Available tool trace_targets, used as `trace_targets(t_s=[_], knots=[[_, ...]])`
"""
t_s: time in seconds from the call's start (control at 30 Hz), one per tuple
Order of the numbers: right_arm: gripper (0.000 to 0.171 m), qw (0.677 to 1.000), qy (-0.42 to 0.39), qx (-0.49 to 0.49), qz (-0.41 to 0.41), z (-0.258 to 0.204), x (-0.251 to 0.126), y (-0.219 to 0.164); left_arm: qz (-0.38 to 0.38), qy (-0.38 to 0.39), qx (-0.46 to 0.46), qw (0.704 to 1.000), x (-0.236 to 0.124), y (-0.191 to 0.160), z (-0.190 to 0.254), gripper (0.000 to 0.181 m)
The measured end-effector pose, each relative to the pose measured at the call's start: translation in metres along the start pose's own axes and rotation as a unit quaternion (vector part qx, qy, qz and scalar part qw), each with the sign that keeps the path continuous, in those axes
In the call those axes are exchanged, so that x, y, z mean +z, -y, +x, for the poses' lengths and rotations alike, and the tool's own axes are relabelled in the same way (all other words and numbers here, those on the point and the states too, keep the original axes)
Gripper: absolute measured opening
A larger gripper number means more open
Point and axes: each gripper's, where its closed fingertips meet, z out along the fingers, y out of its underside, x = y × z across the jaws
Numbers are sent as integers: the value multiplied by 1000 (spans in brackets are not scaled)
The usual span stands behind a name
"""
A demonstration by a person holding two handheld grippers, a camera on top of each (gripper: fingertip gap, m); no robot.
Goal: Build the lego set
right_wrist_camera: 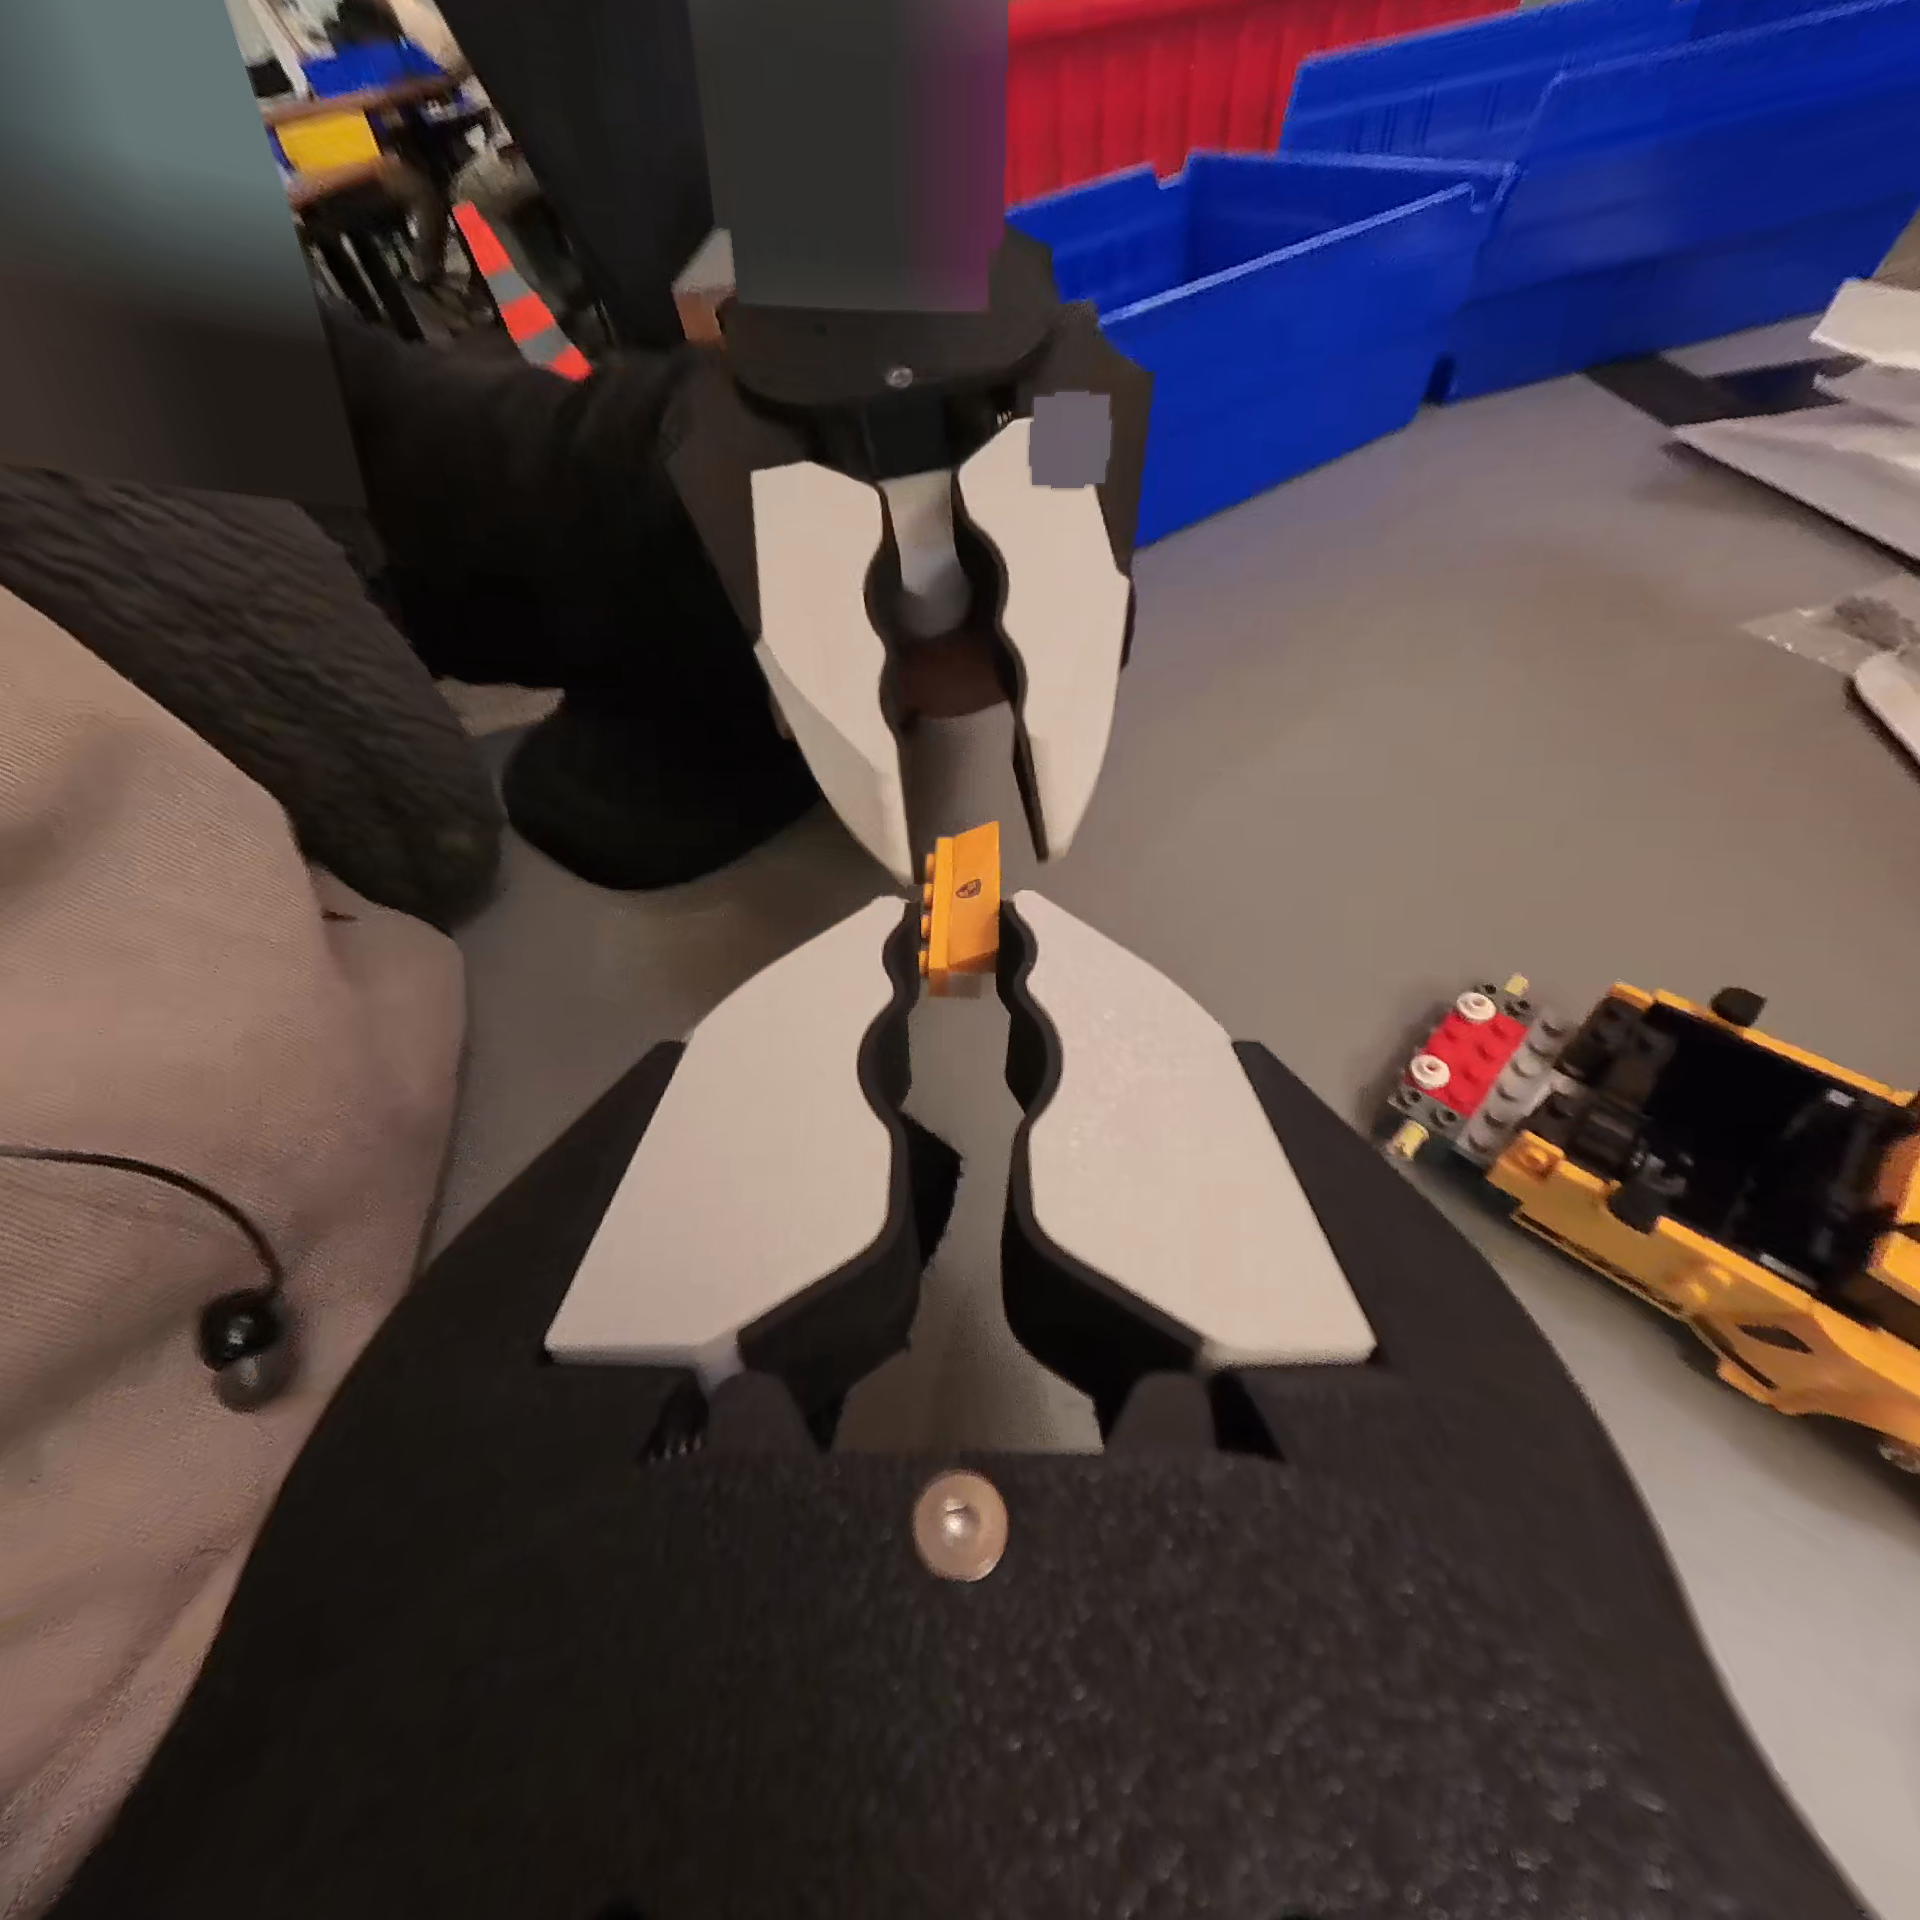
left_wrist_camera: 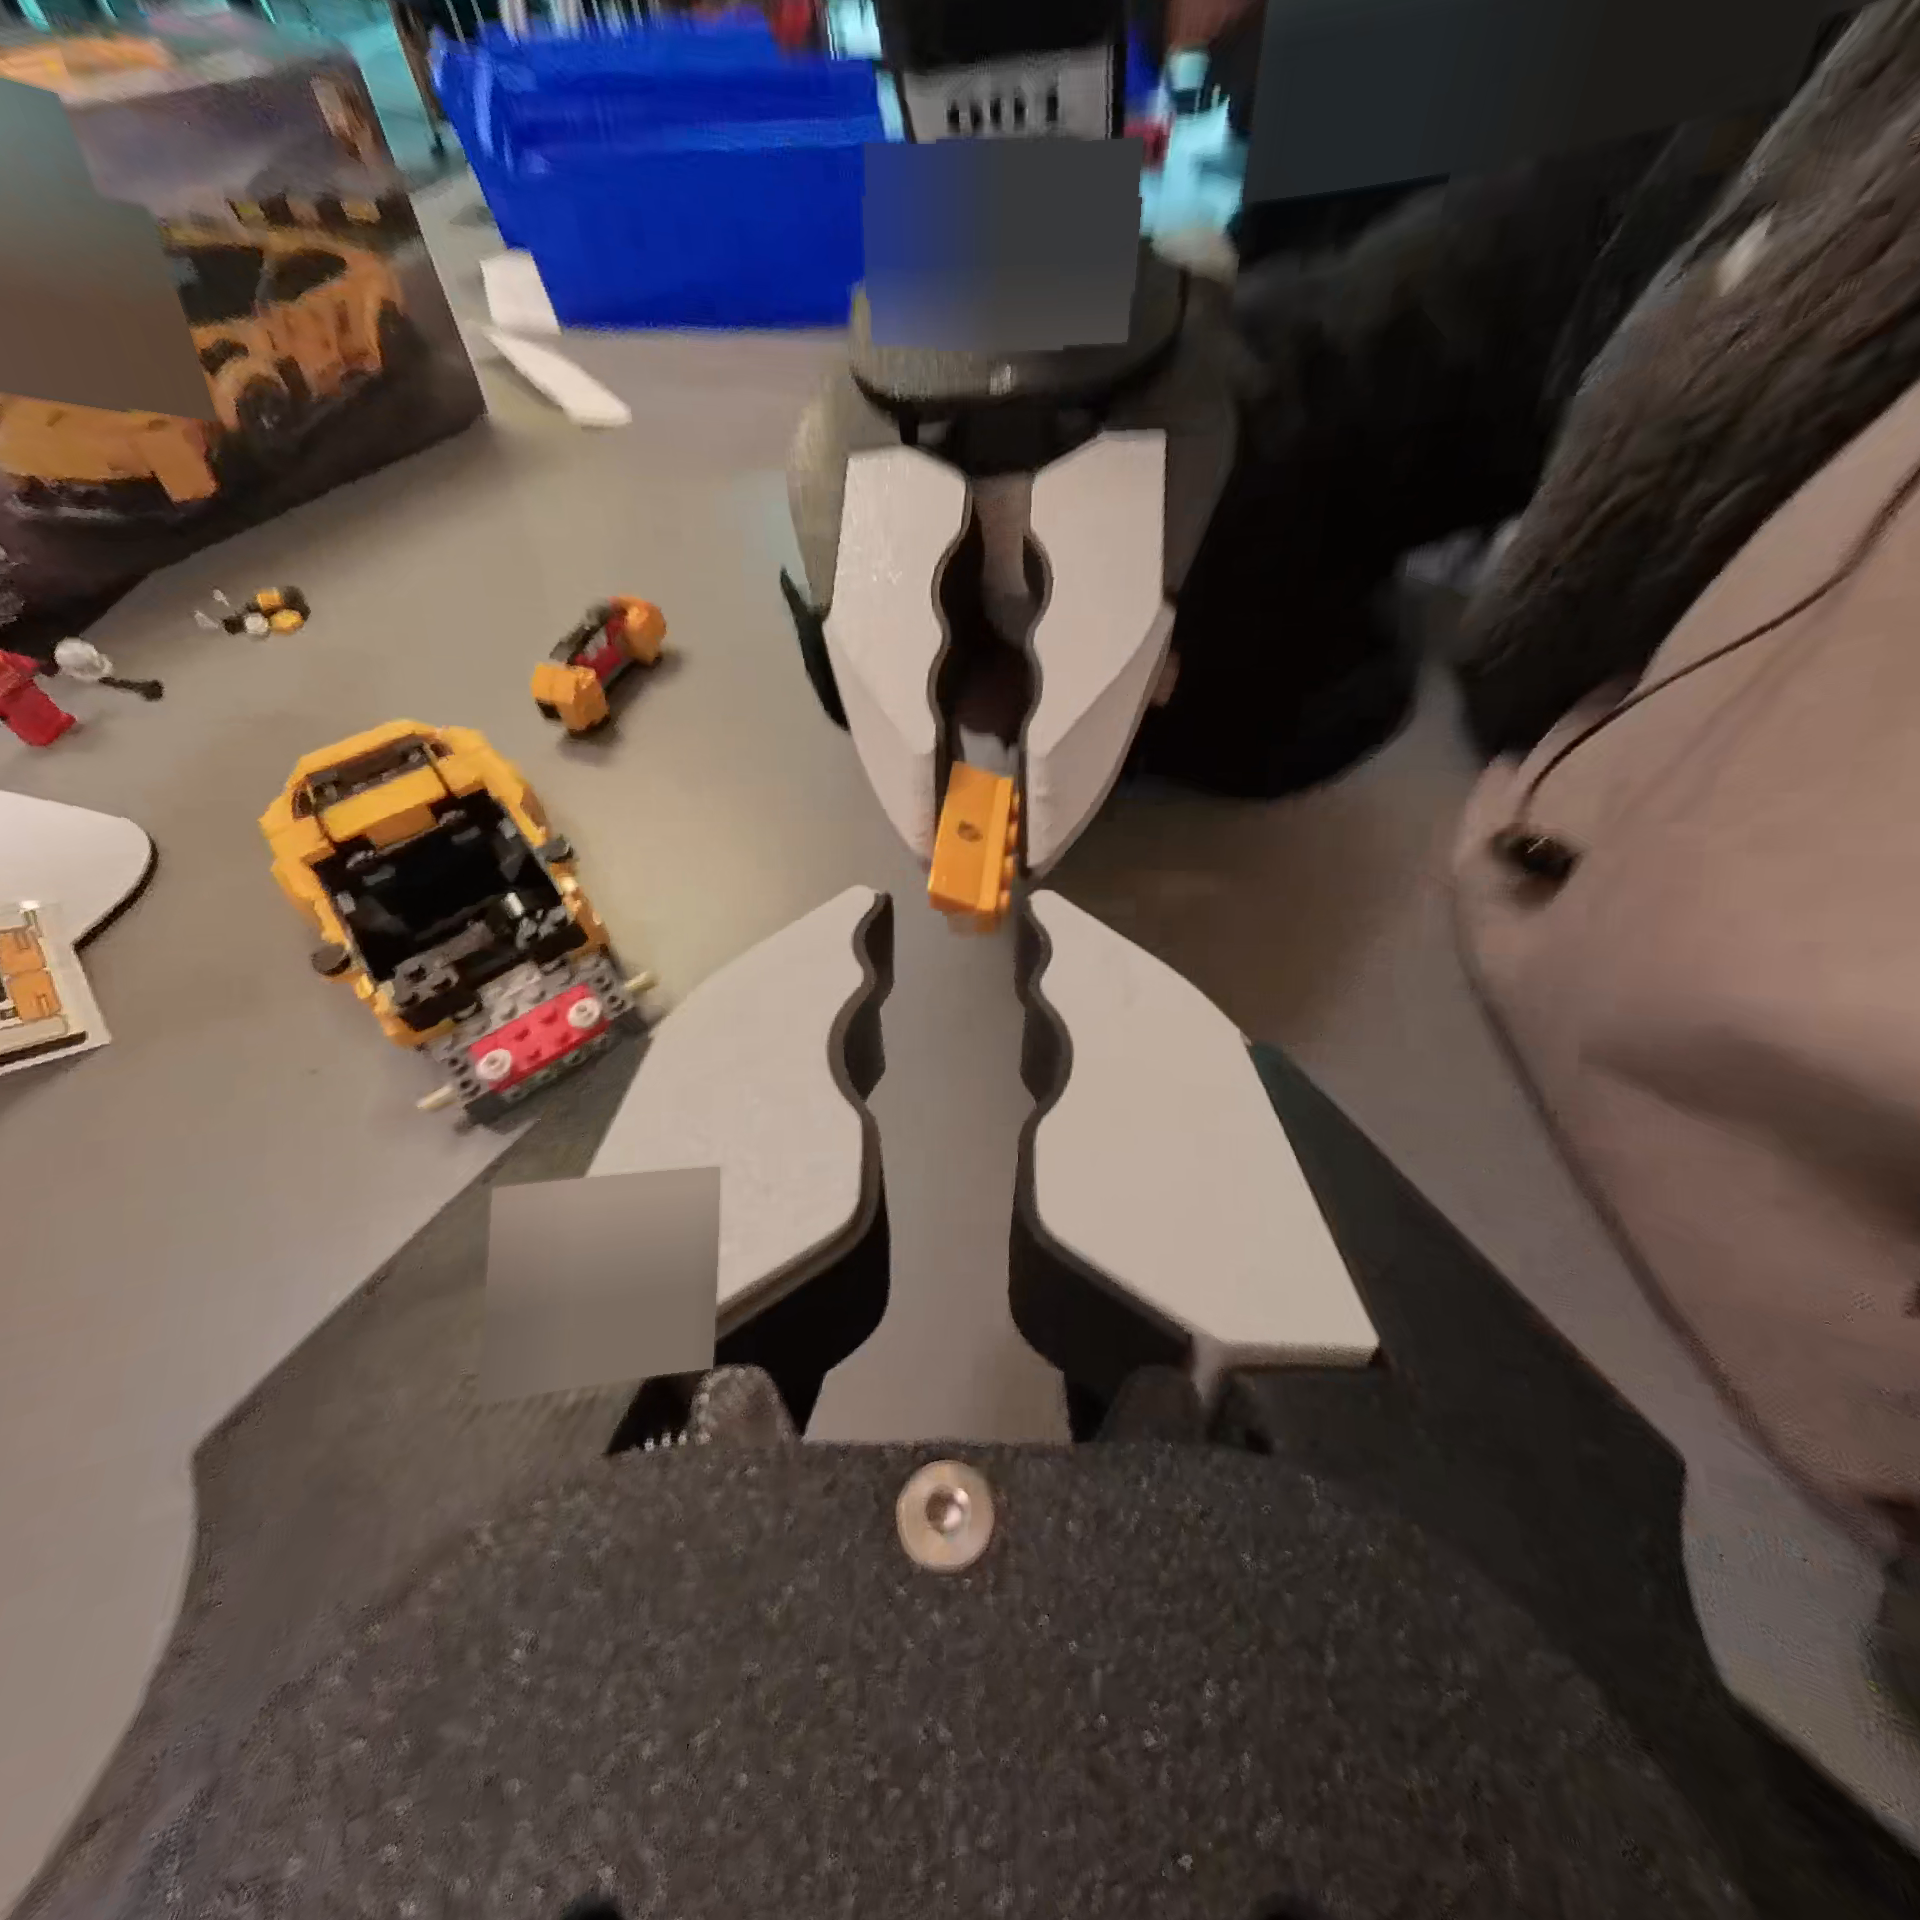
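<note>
Right gripper (right_wrist_camera: 961,940) fingers clamp a small orange lego piece (right_wrist_camera: 964,914) in mid-air, well right of the orange car (left_wrist_camera: 436,894) on the counter (left_wrist_camera: 260,1195). Left gripper (left_wrist_camera: 956,909) fingers are released just beside it; a mistimed handover likely drops it.

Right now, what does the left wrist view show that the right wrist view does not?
Only the left wrist view shows the set's box, a small orange-and-red subassembly and a sticker sheet. Only the right wrist view shows a red bin. Both show the orange piece held in the right tool, the open left tool facing it, the unfinished yellow car and blue bins.
</note>
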Motion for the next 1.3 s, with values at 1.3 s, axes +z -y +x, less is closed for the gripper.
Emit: trace_targets(t_s=[1.3], knots=[[23, 972, -113, -94, -186, 51, 21, -68, -146, 60, 68, 985, 13, -73, -46, 20]])
